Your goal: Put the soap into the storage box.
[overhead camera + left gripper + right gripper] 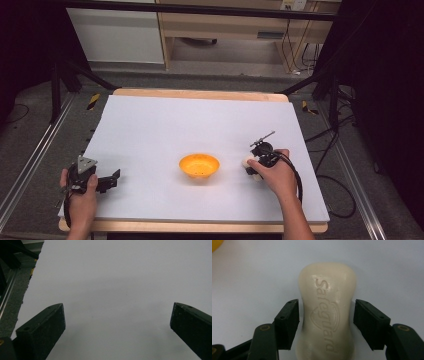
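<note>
Right tongs [327,315] down at the soap bar [327,307], one jaw on each long side at the bar's narrow waist. Left jaw hard against the soap or nearly so; a thin gap visible at the right jaw, so not yet a firm grip. Jaws narrowed to about the width of the bar. Soap cream-coloured, flat on the white desk [249,285], brand lettering face up and running along its length.

From the high view: soap bar [248,165] on the right half of the desk [200,120], just beside the orange bowl [199,166] yet apart from it, mostly covered by the right tongs [256,164] and the right hand [276,176]. Bowl upright near the middle of the desk, toward the front edge.

Left tongs [111,180] held low at the front left corner of the desk by the left hand [80,192], well apart from bowl and soap. Jaws spread wide in the left gripper view [117,322], nothing between them but bare white desk [120,277].
</note>
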The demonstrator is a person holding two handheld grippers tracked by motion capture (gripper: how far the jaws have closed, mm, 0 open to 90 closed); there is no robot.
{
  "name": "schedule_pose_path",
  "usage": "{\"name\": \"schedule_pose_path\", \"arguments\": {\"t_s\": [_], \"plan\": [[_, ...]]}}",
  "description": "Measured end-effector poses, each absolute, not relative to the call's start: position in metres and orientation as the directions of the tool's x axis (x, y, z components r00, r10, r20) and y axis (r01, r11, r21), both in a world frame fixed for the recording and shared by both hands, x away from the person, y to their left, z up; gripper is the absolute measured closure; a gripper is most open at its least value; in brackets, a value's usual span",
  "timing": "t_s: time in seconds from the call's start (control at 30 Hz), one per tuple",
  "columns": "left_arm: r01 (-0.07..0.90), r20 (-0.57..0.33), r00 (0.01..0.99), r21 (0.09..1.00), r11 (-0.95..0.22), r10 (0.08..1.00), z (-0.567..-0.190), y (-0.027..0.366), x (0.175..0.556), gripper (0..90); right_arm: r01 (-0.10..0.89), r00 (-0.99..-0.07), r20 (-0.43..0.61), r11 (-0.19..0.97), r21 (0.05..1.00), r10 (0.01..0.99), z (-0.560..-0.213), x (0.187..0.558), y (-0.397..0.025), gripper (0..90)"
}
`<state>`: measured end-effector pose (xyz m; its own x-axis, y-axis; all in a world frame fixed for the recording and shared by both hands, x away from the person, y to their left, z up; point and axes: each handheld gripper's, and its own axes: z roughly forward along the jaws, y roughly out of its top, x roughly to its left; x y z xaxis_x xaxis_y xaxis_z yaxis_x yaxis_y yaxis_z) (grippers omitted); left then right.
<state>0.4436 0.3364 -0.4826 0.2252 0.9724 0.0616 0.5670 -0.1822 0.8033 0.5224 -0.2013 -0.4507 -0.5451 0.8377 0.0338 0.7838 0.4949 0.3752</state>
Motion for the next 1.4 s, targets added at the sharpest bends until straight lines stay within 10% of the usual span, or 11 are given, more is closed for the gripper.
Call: {"name": "schedule_pose_path", "arguments": {"t_s": [1.4], "plan": [[0.562, 0.052, 0.217, 0.810, -0.168, 0.975, -0.483, 0.338, 0.443, 0.0, 0.732, -0.606, 0.017, 0.549, 0.403, 0.795, -0.442, 0.519, -0.206, 49.6]]}}
